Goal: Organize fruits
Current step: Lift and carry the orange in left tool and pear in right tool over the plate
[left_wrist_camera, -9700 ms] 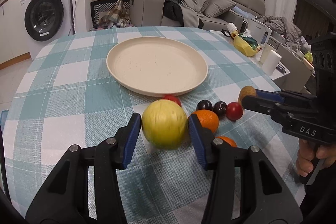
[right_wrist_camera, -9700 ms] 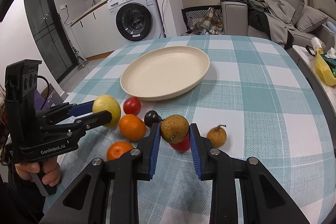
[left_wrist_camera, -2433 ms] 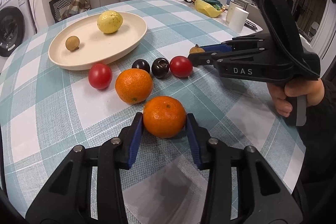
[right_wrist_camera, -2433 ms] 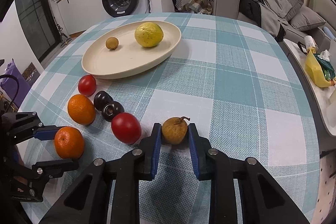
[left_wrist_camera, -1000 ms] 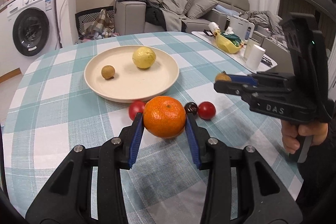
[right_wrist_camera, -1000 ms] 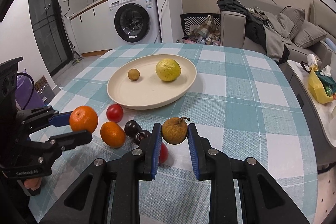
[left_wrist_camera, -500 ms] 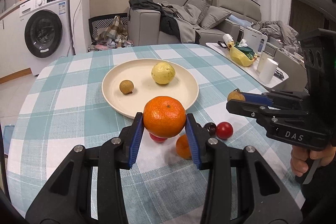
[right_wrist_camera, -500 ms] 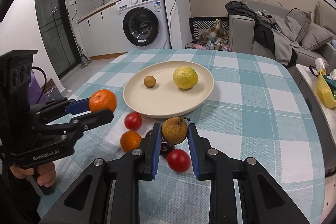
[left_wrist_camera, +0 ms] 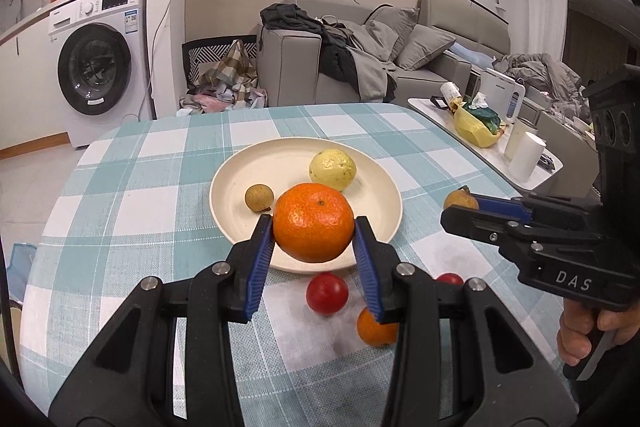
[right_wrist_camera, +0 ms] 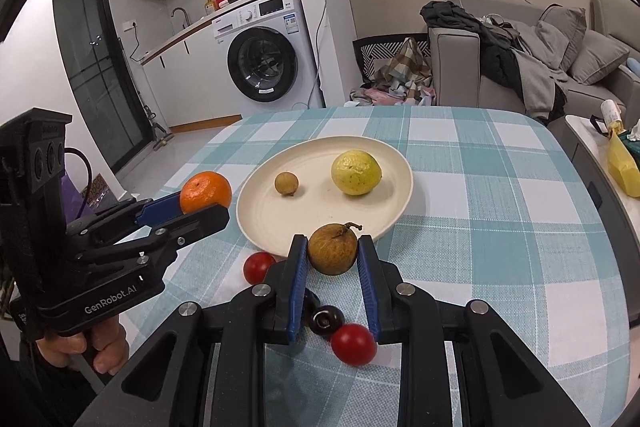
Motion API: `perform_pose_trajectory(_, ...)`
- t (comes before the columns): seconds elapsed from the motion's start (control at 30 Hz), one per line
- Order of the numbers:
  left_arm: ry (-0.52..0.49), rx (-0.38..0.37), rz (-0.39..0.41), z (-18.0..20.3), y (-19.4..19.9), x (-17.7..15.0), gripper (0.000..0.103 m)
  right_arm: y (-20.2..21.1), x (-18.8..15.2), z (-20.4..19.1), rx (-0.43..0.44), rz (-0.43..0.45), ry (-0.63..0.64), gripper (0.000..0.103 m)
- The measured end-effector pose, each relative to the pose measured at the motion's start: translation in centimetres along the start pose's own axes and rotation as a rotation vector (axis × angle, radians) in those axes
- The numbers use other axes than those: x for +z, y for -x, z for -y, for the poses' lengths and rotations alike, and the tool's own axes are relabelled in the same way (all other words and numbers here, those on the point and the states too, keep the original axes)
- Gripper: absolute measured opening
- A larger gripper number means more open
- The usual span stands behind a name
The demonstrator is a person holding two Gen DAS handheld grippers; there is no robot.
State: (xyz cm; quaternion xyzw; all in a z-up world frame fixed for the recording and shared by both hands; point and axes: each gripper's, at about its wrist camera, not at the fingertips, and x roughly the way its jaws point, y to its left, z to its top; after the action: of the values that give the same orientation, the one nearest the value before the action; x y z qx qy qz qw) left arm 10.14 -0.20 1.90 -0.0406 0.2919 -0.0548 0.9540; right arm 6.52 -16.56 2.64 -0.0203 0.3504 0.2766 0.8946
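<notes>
My left gripper [left_wrist_camera: 313,227] is shut on an orange [left_wrist_camera: 313,221] and holds it in the air above the near rim of the cream plate [left_wrist_camera: 236,183]. My right gripper [right_wrist_camera: 333,253] is shut on a small brown fruit [right_wrist_camera: 333,249] with a stem, in the air near the plate's front edge [right_wrist_camera: 256,223]. On the plate lie a yellow fruit [right_wrist_camera: 356,173] and a small brown round fruit [right_wrist_camera: 286,183]. On the cloth remain two red fruits [right_wrist_camera: 353,343] [right_wrist_camera: 258,267], a dark plum [right_wrist_camera: 327,319] and a second orange [left_wrist_camera: 374,327].
The round table [left_wrist_camera: 132,187] has a teal and white checked cloth. A side table [left_wrist_camera: 480,139] with a yellow bag and cups stands at the right. A sofa and a washing machine [left_wrist_camera: 94,67] stand behind the table.
Both grippers have risen and moved forward toward the plate, each with its fruit. The plate now appears closer under the orange and the brown fruit.
</notes>
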Motion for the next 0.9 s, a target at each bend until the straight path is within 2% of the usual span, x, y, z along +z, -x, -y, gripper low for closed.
perform_pose_trajectory(0.53,-0.001,0.034,-0.015,-0.2,-3.5,0.1,0.037,-2.7,0.5,-0.2,0.003,0.006,-0.048,0.026)
perform_pose_trajectory(0.9,0.017,0.043,-0.031,-0.7,-5.7,0.3,0.037,-4.4,0.4,0.9,-0.014,-0.02,-0.079,0.026)
